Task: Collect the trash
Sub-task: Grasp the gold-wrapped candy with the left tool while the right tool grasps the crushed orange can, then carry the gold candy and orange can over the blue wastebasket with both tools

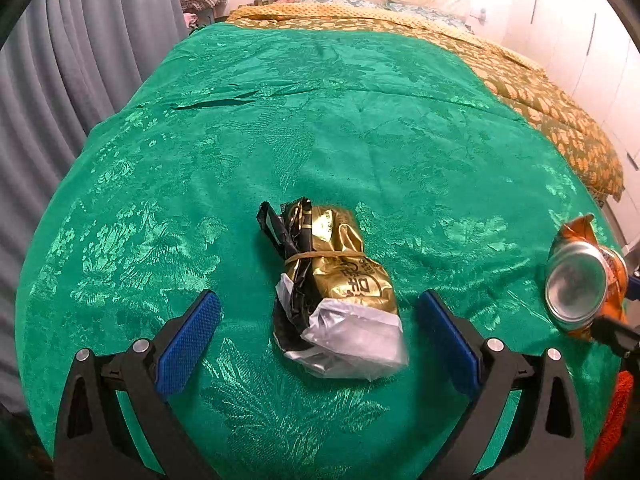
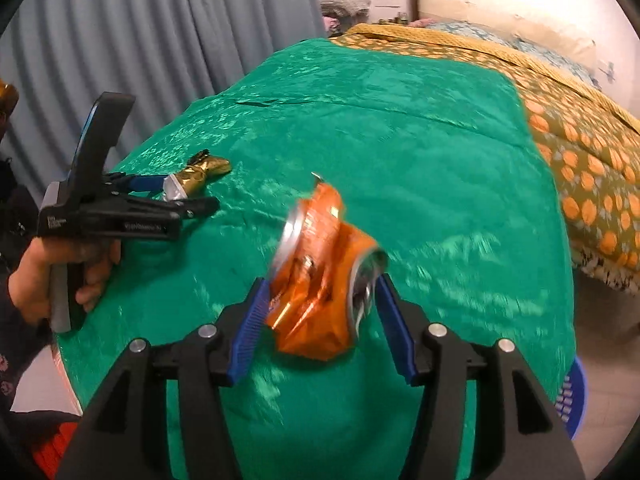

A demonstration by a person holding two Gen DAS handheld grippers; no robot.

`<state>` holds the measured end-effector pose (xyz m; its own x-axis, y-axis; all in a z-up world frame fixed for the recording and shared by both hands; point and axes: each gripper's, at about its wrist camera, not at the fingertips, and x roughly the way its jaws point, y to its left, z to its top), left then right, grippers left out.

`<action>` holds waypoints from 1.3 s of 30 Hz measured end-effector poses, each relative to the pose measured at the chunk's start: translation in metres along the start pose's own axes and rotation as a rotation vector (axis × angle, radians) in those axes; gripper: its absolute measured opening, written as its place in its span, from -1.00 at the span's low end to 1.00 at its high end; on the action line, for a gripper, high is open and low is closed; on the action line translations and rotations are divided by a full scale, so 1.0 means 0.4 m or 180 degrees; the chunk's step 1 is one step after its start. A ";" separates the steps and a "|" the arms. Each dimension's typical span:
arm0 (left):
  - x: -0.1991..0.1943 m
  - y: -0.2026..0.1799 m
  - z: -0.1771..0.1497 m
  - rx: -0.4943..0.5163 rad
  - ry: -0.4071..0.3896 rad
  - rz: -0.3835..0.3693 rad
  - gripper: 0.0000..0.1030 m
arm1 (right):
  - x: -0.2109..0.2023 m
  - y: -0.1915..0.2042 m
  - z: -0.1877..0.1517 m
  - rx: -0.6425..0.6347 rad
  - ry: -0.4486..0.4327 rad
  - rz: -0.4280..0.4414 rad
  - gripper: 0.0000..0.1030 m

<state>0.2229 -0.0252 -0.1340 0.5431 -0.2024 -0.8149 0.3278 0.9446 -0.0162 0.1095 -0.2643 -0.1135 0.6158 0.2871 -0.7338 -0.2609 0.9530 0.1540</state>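
Observation:
A gold foil packet [image 1: 336, 280] with black trim, a rubber band and a clear plastic end lies on the green cloth [image 1: 320, 128]. My left gripper [image 1: 320, 316] is open, its blue pads on either side of the packet's near end, apart from it. My right gripper [image 2: 320, 308] is shut on a crushed orange can [image 2: 320, 276] and holds it above the cloth. The can also shows at the right edge of the left wrist view [image 1: 580, 284]. The right wrist view shows the left gripper [image 2: 180, 196] at the packet [image 2: 196, 178].
The green cloth covers the near part of a bed with an orange patterned quilt [image 1: 560, 112]. Grey curtains [image 1: 80, 60] hang at the left. A blue basket [image 2: 574, 396] stands low at the right, beyond the cloth's edge.

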 end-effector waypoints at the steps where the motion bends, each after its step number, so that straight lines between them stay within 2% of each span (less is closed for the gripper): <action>1: -0.005 0.002 -0.005 0.0045 0.0002 -0.0047 0.90 | -0.007 -0.004 -0.012 0.0032 -0.0010 -0.0019 0.29; 2: -0.010 0.002 -0.011 0.0104 0.0008 -0.0078 0.90 | -0.012 -0.010 -0.018 0.0057 -0.0010 -0.0027 0.45; 5: -0.035 0.010 -0.037 0.0279 0.0036 -0.0155 0.90 | -0.026 -0.018 -0.040 0.0142 -0.0002 -0.0070 0.66; 8: -0.055 0.022 -0.045 0.0196 0.0017 -0.0271 0.90 | -0.022 -0.016 -0.032 0.0221 -0.0003 -0.0076 0.69; 12: -0.046 0.034 -0.013 -0.0101 0.0030 -0.0416 0.90 | 0.006 -0.012 0.012 0.0481 0.0017 -0.0075 0.69; 14: -0.029 0.025 0.007 -0.0127 0.0052 -0.0388 0.90 | 0.030 -0.005 0.040 0.0510 0.0091 -0.0134 0.69; 16: -0.008 0.013 0.021 -0.0082 0.0110 -0.0195 0.89 | 0.050 -0.001 0.061 0.0529 0.0167 -0.0169 0.69; 18: -0.002 0.006 0.024 -0.0048 0.0116 -0.0117 0.80 | 0.069 0.000 0.075 0.0534 0.0250 -0.0258 0.69; 19: -0.002 0.004 0.025 -0.0014 0.0111 -0.0068 0.69 | 0.072 -0.001 0.077 0.0537 0.0265 -0.0267 0.68; 20: -0.003 0.002 0.025 0.0018 0.0105 -0.0035 0.60 | 0.075 -0.001 0.078 0.0528 0.0294 -0.0270 0.45; 21: -0.006 0.001 0.025 0.0045 0.0086 -0.0019 0.36 | 0.075 -0.001 0.078 0.0532 0.0317 -0.0271 0.19; 22: -0.008 0.003 0.027 0.0067 0.0070 -0.0017 0.09 | 0.072 -0.002 0.077 0.0541 0.0327 -0.0269 0.11; 23: -0.012 0.004 0.027 0.0082 0.0057 -0.0017 -0.08 | 0.064 -0.002 0.075 0.0546 0.0315 -0.0257 0.07; 24: -0.018 0.006 0.026 0.0090 0.0045 -0.0033 -0.14 | 0.053 0.002 0.073 0.0532 0.0294 -0.0257 0.07; 26: -0.040 0.013 0.016 0.0033 0.0005 -0.0158 -0.16 | 0.024 0.009 0.068 0.0509 0.0225 -0.0240 0.05; 30: -0.095 -0.028 -0.010 0.0151 -0.0142 -0.0196 -0.17 | -0.033 0.020 0.062 0.0474 0.0110 -0.0231 0.05; 35: -0.184 -0.134 -0.036 0.0381 -0.0365 -0.0318 -0.17 | -0.111 0.017 0.040 0.0523 0.0005 -0.0254 0.05; 39: -0.234 -0.230 -0.038 0.0563 -0.0515 -0.0478 -0.17 | -0.182 0.005 0.020 0.0564 -0.0062 -0.0389 0.05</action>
<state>0.1302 -0.0893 -0.0648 0.5900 -0.3887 -0.7077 0.5360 0.8440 -0.0166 0.0700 -0.2826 -0.0544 0.6496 0.1684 -0.7414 -0.0495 0.9825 0.1798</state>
